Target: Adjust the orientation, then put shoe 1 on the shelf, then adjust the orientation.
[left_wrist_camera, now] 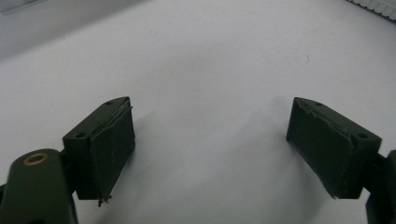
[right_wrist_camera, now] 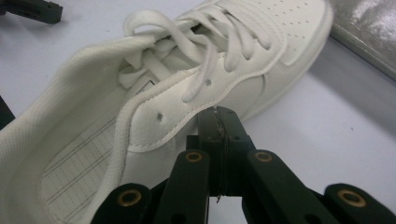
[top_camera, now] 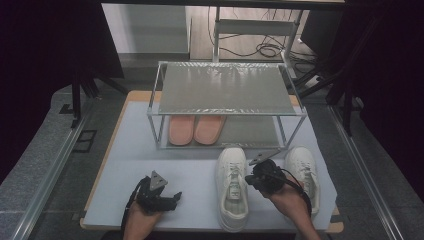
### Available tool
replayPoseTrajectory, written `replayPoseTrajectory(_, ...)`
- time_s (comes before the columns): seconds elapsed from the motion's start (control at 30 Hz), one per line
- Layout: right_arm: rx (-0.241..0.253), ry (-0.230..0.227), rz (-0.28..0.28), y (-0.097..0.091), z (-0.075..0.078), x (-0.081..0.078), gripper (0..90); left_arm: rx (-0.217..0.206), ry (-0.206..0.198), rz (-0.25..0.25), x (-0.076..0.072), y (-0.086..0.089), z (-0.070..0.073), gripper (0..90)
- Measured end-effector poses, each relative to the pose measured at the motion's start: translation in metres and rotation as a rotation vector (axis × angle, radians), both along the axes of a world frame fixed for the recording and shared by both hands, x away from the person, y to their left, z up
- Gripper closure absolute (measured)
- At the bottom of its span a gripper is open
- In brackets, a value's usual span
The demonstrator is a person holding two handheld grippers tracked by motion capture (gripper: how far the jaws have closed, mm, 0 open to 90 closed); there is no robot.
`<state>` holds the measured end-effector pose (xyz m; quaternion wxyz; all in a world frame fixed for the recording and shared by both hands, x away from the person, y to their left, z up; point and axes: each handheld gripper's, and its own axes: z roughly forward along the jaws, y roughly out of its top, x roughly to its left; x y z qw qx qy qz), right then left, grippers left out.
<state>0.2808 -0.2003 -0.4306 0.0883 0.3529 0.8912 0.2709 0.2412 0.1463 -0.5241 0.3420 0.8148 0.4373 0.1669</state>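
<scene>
Right gripper (right_wrist_camera: pixel 219 114) jaws fully closed, nothing between them, tips against side of left white sneaker (right_wrist_camera: pixel 187 93). Left gripper (left_wrist_camera: pixel 210 144) jaws wide apart, empty, over white table (left_wrist_camera: pixel 210 56).

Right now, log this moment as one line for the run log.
left tool: open, over bare mat | right tool: shut, empty, beside left white sneaker | other sneaker: right of it | pink slippers: rack's lower shelf

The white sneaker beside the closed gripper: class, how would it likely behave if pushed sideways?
The white sneaker would probably slide rather than tip, since its flat sole rests on the smooth table. Its soft collar may flex under the right gripper. The loose laces could snag.
</scene>
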Motion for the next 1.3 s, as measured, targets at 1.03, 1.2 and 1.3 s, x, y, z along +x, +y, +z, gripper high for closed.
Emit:
replayPoseTrajectory(1.03,0.099,0.041,-0.012,-0.02,0.018,-0.042,57.0,-0.005,0.001,0.004,0.0,0.0,0.0,15.3)
replayPoseTrajectory(1.2,0.116,0.05,-0.013,-0.017,0.018,-0.048,55.3,-0.004,0.001,0.003,0.0,0.0,0.0,15.3)
replayPoseTrajectory(1.3,0.126,0.055,-0.015,-0.015,0.018,-0.05,53.4,-0.005,0.0,0.004,0.0,0.0,0.0,15.3)
